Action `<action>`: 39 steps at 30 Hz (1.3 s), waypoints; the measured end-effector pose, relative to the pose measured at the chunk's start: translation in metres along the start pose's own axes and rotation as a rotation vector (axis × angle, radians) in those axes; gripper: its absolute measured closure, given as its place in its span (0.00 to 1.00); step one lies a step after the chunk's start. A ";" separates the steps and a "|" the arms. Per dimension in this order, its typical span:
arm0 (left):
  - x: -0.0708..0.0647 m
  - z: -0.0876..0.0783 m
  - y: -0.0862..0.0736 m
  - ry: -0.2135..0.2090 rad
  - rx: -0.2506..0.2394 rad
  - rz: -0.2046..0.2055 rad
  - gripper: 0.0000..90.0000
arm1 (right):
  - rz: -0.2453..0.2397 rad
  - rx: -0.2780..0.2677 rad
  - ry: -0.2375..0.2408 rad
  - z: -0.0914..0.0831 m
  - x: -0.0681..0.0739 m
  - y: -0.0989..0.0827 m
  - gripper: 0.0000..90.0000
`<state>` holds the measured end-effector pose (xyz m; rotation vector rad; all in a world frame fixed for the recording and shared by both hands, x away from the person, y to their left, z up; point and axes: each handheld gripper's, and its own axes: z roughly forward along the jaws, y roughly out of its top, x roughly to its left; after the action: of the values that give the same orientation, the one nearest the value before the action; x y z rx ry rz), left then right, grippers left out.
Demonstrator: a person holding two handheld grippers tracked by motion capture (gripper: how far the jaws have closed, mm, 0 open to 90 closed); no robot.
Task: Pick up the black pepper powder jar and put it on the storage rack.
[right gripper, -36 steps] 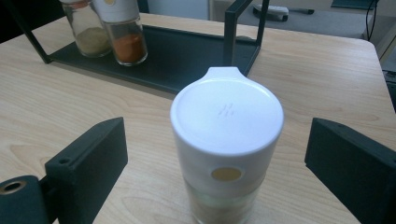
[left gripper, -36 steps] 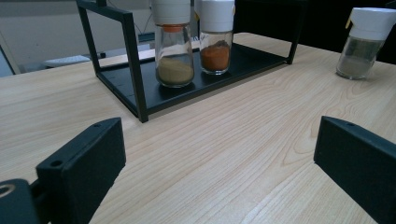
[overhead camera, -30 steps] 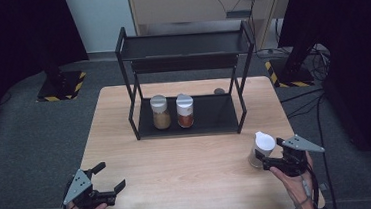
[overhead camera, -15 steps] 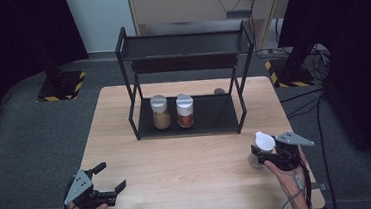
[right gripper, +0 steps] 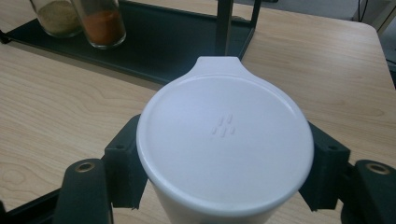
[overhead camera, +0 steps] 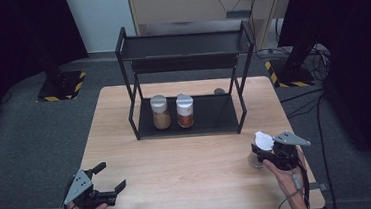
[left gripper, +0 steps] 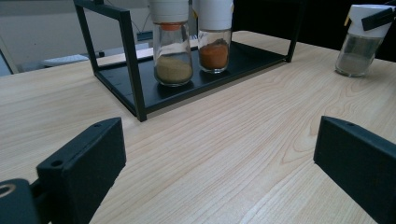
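High view
Bench: a light wooden bench (overhead camera: 193, 169) with a black rack (overhead camera: 186, 74) at its far side.
Rack: 2 shelves; the lower shelf holds 2 jars, side by side.
Yellow jar (overhead camera: 160, 112): on the lower shelf, white cap, yellow-brown powder inside.
Orange jar (overhead camera: 185, 111): just to the right of the yellow jar, white cap, orange powder inside.
White-lid jar (overhead camera: 259, 150): it stands on the bench near the front right corner, well apart from the rack.
Right claw (overhead camera: 260, 151): a hand holds it from the bottom edge; its jaws have just been closing and now they pinch the white-lid jar from both sides.
Left claw (overhead camera: 110, 176): at the front left of the bench, jaws wide apart, nothing between them.

Left gripper view
Left claw (left gripper: 219, 158): its 2 black jaws stand far apart with bare bench wood between them.
Rack (left gripper: 130, 70): ahead on the bench, with the yellow jar (left gripper: 172, 46) and the orange jar (left gripper: 214, 39) standing upright on its black floor.
White-lid jar (left gripper: 362, 42): far off at the top right, upright on the bench, with a dark jaw against its cap.

Right gripper view
White-lid jar (right gripper: 226, 149): very close; its round white lid has a small tab pointing toward the rack.
Right claw (right gripper: 224, 170): 1 black jaw presses on each side of the jar, just under the lid.
Rack (right gripper: 187, 51): beyond the jar, with the bottoms of the yellow jar (right gripper: 58, 16) and the orange jar (right gripper: 103, 21) on it.
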<state>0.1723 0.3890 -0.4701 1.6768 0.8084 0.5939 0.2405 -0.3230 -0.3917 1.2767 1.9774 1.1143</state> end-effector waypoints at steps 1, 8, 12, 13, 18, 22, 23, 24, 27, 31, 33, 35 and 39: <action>0.000 0.000 0.000 0.000 0.000 0.000 0.01 | -0.004 0.000 0.002 0.000 0.000 0.001 0.34; 0.000 0.000 0.000 -0.002 0.000 0.000 0.01 | -0.037 -0.019 0.031 -0.007 0.001 0.012 0.34; 0.000 0.000 0.000 -0.002 0.000 0.000 0.01 | -0.052 -0.028 0.061 -0.012 0.002 0.021 0.34; 0.000 0.000 0.000 -0.002 0.000 0.000 0.01 | -0.058 -0.030 0.065 -0.013 0.003 0.023 0.34; 0.000 0.000 0.000 -0.001 0.000 0.000 0.01 | -0.073 -0.040 0.101 -0.015 0.006 0.033 0.34; 0.000 0.000 0.000 -0.001 0.000 -0.002 0.01 | -0.088 -0.043 0.129 -0.016 0.010 0.041 0.34; 0.000 0.000 0.000 -0.001 0.001 -0.001 0.01 | -0.091 -0.041 0.133 -0.016 0.012 0.043 0.34; 0.000 0.000 0.000 -0.001 0.002 -0.001 0.01 | -0.091 -0.040 0.140 -0.015 0.013 0.046 0.34; 0.000 0.000 0.000 -0.003 0.003 0.001 0.01 | -0.095 -0.037 0.157 -0.012 0.015 0.051 0.34; 0.000 0.000 0.000 -0.002 0.003 -0.001 0.01 | -0.102 -0.035 0.171 -0.008 0.019 0.058 0.34; 0.000 0.000 0.000 -0.002 0.003 0.000 0.01 | -0.105 -0.034 0.176 -0.006 0.021 0.062 0.34; 0.000 0.000 0.000 -0.003 0.004 0.000 0.01 | -0.109 -0.033 0.181 -0.004 0.023 0.065 0.34; 0.000 0.000 0.001 -0.003 0.004 0.000 0.01 | -0.113 -0.028 0.185 0.001 0.027 0.074 0.34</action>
<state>0.1726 0.3892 -0.4696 1.6815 0.8077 0.5900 0.2648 -0.2828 -0.3291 1.0666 2.1313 1.2374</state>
